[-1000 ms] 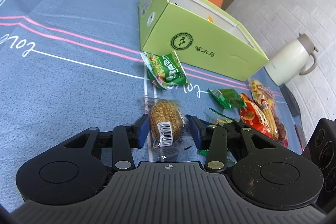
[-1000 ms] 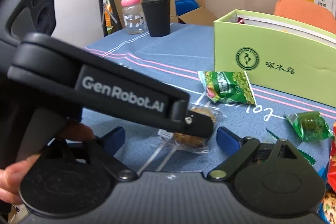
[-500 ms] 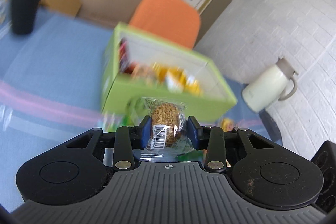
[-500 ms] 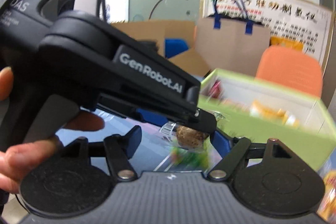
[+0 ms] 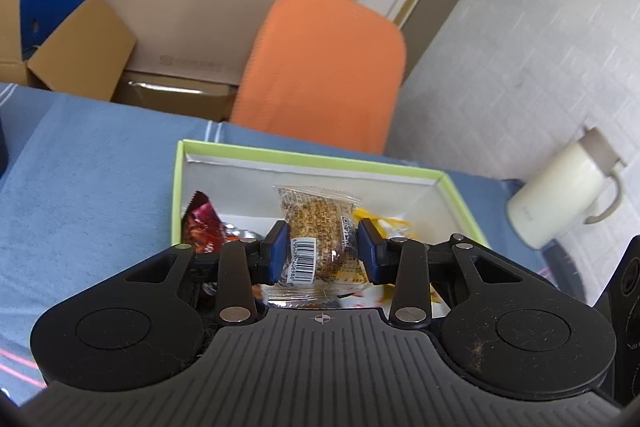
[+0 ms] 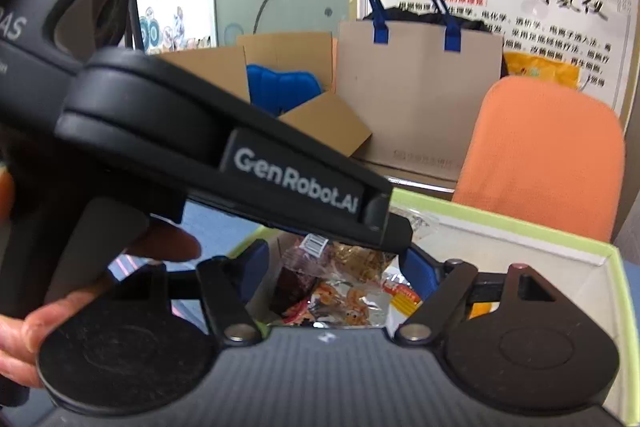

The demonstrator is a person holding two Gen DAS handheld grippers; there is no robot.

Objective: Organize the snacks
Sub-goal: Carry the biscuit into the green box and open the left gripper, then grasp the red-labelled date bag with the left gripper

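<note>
Writing: "GenRobot.AI" read on left gripper [image 6: 348, 227]
Left gripper: cake [image 5: 320, 243] clamped over box [image 5: 312, 157]
Right gripper [image 6: 336, 267]: held half-wide, empty

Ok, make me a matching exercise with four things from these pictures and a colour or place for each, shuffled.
Things:
1. cracker pack
2. chair
3. jug
4. box

Matches:
A. orange
B. green rim, open top
C. between the left gripper's pads
D. cream, right of the box

Pairs: 1-C, 2-A, 3-D, 4-B
</note>
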